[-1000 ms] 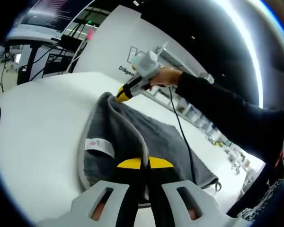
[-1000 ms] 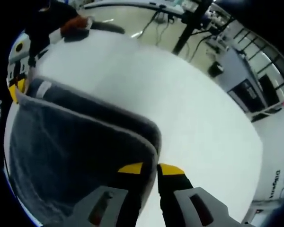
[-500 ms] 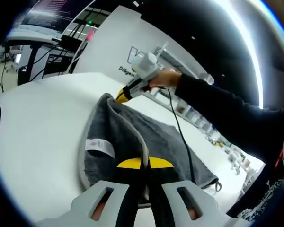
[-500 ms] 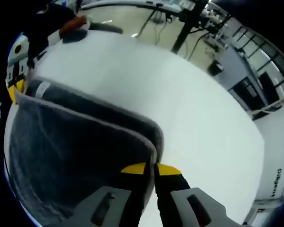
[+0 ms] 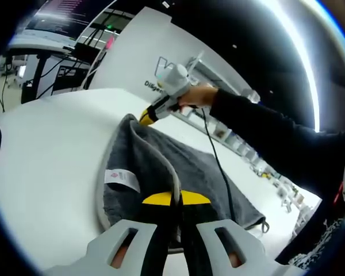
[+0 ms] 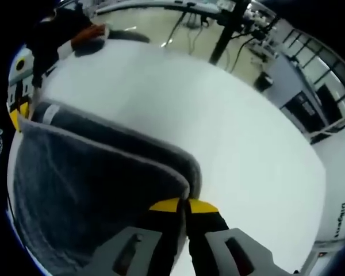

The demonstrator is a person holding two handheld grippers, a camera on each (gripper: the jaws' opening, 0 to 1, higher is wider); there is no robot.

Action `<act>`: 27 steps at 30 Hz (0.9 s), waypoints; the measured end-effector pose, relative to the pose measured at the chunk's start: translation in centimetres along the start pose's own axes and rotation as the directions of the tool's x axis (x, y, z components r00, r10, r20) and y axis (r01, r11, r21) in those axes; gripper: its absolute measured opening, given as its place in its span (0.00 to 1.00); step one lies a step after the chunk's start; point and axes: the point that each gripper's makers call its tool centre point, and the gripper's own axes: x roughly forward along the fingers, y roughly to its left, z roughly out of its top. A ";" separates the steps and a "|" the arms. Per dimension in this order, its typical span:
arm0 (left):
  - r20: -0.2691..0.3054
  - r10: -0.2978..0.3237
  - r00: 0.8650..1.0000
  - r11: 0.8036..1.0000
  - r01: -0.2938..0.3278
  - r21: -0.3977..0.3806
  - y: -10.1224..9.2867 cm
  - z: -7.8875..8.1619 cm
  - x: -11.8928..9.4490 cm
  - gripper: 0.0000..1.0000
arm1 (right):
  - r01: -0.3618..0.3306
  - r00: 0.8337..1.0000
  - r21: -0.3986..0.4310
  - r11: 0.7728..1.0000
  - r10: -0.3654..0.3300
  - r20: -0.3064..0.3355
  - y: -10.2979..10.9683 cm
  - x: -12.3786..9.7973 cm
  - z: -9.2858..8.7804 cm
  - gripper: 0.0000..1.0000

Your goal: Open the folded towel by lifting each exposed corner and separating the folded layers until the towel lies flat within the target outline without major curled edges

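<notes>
Grey towel [image 5: 178,167] on the white desk [image 5: 46,149] is pinched by both closed tools, left [image 5: 173,202] at lower centre, right [image 6: 183,206] likewise.

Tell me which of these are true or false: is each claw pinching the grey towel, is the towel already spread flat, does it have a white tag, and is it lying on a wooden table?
1. Both grippers are shut on the towel. True: the left gripper and right gripper each pinch a corner of the grey towel.
2. The towel lies fully flat. False: its upper layer is lifted off the lower one.
3. A white tag is sewn to the towel. True.
4. The table is wooden. False: its surface is plain white.
</notes>
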 end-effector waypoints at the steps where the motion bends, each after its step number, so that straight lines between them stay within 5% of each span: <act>1: 0.001 0.001 1.000 1.000 -0.001 0.002 0.0 0.0 0.0 0.00 | -0.002 1.000 0.004 1.000 0.002 0.000 0.0 0.0 0.0 0.00; 27: 0.012 -0.059 0.998 0.998 0.059 0.036 -2.4 0.8 -0.2 0.00 | 0.041 0.999 0.085 0.996 -0.042 0.005 -0.6 -1.6 0.4 0.00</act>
